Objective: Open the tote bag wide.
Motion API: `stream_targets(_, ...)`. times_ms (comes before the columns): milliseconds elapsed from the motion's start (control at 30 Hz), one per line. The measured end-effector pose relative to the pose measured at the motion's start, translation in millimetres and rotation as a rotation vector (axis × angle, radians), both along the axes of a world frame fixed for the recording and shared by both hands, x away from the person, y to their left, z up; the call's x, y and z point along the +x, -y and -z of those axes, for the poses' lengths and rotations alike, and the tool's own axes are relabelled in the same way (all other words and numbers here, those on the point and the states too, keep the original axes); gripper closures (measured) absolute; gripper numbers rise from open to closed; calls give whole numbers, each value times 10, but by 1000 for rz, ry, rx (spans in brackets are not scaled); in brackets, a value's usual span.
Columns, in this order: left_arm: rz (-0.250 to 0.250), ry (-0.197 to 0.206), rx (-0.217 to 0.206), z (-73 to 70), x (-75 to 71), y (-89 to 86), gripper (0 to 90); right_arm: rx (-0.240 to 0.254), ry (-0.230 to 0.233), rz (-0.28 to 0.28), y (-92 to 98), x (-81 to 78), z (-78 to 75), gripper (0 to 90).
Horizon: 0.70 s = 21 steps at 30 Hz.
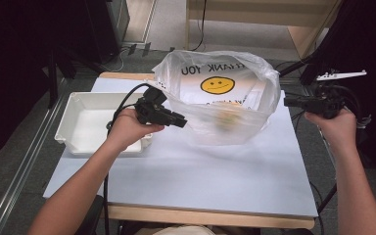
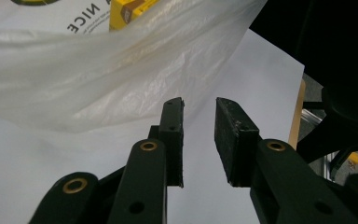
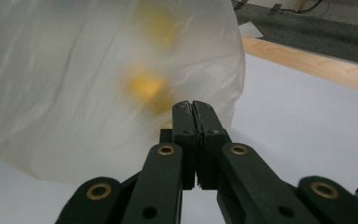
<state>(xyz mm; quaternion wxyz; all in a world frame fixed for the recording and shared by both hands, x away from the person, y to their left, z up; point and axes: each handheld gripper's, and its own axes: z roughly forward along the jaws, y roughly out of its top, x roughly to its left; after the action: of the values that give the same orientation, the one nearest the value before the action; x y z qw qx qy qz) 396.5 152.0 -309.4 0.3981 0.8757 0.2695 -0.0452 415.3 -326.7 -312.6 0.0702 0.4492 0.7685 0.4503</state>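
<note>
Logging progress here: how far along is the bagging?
Done: the white tray is empty and a yellow box sits inside the plastic bag. In hand: left gripper open beside the bag, right gripper shut at its other side. Left, probably: gripping the bag's sides.

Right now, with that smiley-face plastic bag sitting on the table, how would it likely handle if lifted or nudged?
The plastic bag is probably floppy: its thin, see-through film is wrinkled and billows unevenly. It seems light, though the yellow box inside would likely slide and shift the weight. The slick film may slip between pads unless pinched firmly.
</note>
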Motion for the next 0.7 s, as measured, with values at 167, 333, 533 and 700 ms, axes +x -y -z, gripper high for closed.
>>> stream_targets(167,5,21,-1,-130,51,25,806,0,14,-2,2,65,-142,894)
stream_targets(333,18,28,-12,-220,110,42,851,18,19,1,13,133,-250,895)
stream_targets(533,8,28,-17,-315,226,59,863,14,37,-8,-40,212,-424,895)
stream_targets(700,14,33,-16,-374,275,95,863,16,44,-12,-67,293,-570,894)
